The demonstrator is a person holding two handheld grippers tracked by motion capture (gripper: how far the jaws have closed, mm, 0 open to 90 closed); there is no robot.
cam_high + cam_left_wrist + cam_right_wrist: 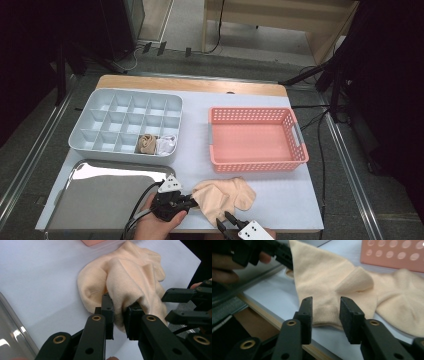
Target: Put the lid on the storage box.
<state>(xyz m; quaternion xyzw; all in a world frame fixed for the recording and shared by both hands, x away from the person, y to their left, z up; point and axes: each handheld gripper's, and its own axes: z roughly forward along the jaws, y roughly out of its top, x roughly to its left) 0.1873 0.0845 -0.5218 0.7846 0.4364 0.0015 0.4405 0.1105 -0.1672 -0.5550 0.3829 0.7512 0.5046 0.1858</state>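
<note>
A peach sock (223,196) lies crumpled on the white table near its front edge. My left gripper (189,202) reaches it from the left and is shut on a raised fold of the sock (130,275), with the cloth pinched between its pads (108,315). My right gripper (226,219) comes up from the table's front edge, just below the sock. Its jaws stand open at the sock's hem (329,285), cloth showing in the gap and neither pad pressing on it. The right gripper view has the left gripper (279,252) at its top left.
A pink slotted basket (257,165) stands empty behind the sock. At the back left, a grey compartment box (83,117) holds a brown sock (146,144) and a white sock (166,145). A shiny metal tray (100,200) lies at the front left.
</note>
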